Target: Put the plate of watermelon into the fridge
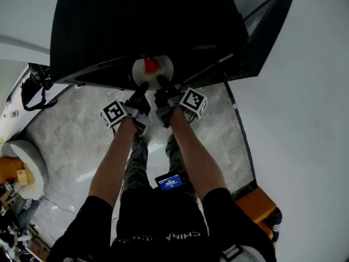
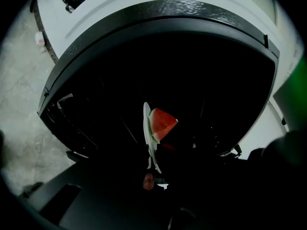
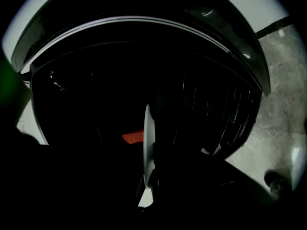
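Note:
A white plate (image 1: 137,70) carrying a red watermelon wedge (image 1: 150,65) sits at the mouth of the black fridge (image 1: 142,26), whose door (image 1: 262,31) stands open to the right. My left gripper (image 1: 144,85) and right gripper (image 1: 161,81) both reach the plate's near rim. In the left gripper view the plate (image 2: 147,128) is edge-on with the watermelon (image 2: 162,123) on its right; the jaws around the rim are lost in darkness. The right gripper view shows the plate (image 3: 148,143) edge-on between dark jaws that close against its rim, with the watermelon (image 3: 133,137) on its left.
Wire racks (image 3: 216,119) line the fridge's dark inside. Below me lies a marble floor (image 1: 82,141). A white cushion seat (image 1: 24,162) and a black bag (image 1: 35,86) lie at the left, an orange object (image 1: 256,203) at the lower right.

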`<state>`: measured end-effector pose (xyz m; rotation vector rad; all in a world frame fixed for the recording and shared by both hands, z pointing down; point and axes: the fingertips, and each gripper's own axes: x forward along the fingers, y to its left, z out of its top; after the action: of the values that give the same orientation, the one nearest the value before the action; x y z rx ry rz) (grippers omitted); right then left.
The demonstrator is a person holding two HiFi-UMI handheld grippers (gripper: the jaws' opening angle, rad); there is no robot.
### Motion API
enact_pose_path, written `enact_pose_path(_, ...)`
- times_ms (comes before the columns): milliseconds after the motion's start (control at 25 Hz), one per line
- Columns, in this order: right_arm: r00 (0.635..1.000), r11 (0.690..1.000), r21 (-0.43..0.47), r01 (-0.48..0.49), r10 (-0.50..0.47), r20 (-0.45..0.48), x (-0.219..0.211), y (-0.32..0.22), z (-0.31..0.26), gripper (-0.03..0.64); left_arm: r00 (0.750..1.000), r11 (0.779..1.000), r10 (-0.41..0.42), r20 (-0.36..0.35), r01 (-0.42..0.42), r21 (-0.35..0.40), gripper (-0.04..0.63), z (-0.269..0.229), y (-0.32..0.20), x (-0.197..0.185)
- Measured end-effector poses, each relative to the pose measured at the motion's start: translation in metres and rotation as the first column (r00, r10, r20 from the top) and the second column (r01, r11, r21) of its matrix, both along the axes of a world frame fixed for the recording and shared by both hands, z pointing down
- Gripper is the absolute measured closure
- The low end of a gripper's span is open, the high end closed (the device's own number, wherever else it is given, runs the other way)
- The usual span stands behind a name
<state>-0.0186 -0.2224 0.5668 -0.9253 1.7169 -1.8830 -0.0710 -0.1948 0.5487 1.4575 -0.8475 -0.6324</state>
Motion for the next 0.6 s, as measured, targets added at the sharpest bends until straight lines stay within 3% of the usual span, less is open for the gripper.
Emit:
enact_pose_path(360,1.0,0.999,-0.041,0.014,-0.015,-0.013,-0.01,-0.032,0.037,0.592,0.991,0.991,-0.119,-0.059,0.115,-0.07,0.554,0.043,-0.029,-0.01)
enact_pose_path(600,0.993,0.995,-0.051,0.091,-0.094,-0.066,-0.018,-0.04,0.042,0.592,0.979,0.98,-0.185,-0.085,0.177,-0.092,0.558,0.052,-0.037,-0.019)
